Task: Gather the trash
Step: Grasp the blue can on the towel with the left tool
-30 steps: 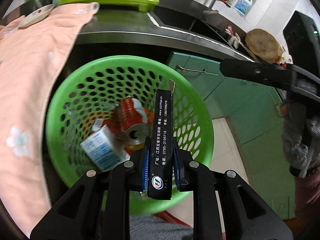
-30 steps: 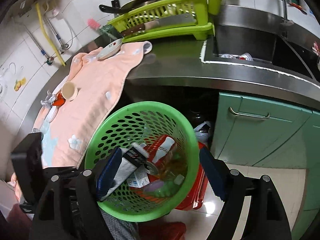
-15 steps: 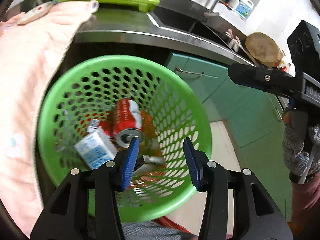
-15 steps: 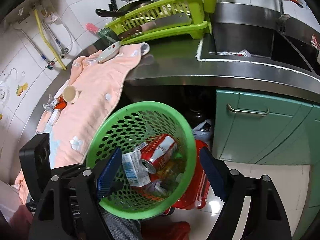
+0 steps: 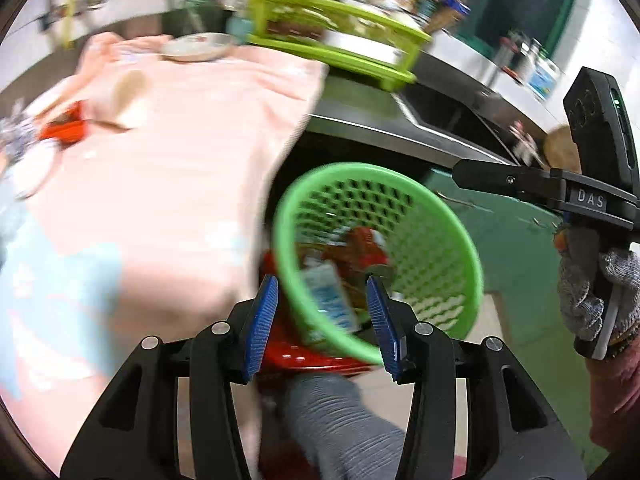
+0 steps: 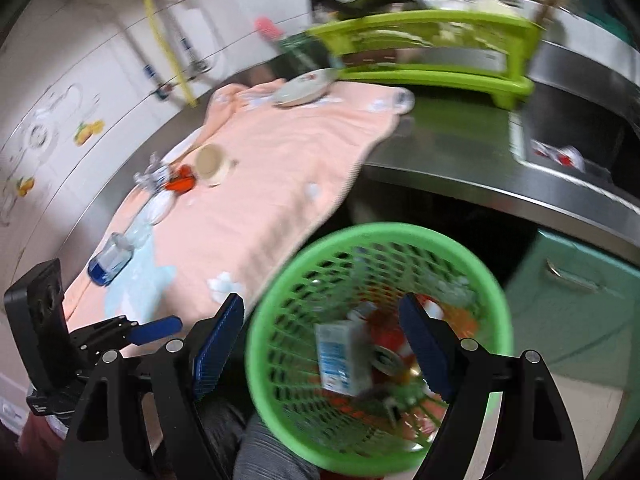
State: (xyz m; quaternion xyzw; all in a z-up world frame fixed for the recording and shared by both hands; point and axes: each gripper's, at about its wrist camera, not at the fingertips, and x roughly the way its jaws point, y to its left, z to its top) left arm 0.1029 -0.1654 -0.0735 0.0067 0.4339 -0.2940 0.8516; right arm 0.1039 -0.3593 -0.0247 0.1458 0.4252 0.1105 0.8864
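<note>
A green perforated basket [image 5: 440, 216] [image 6: 280, 312] stands below the counter edge. It holds a red can [image 6: 384, 344] and a white and blue carton [image 5: 330, 292] [image 6: 340, 356]. My left gripper [image 5: 322, 324] hangs open over the basket's near rim with nothing between its blue pads. My right gripper [image 6: 322, 346] is also open and empty above the basket. On the pink towel [image 6: 288, 168] lie a paper cup [image 6: 210, 162], a red wrapper [image 6: 182, 180] and a clear bottle with a blue end [image 6: 116, 256]. The view is blurred.
A green dish rack [image 6: 432, 56] and a plate [image 6: 304, 88] sit at the back of the steel counter [image 6: 448, 148]. The sink [image 6: 576, 136] is to the right, with teal cabinets [image 6: 580, 304] below. A red bin [image 5: 308, 356] stands under the basket. A grey-clothed knee [image 5: 340, 420] is close below.
The left gripper opened and let go of the black box, which dropped into the basket. Both grippers then pulled up and swung left, bringing the towel and its litter into view.
</note>
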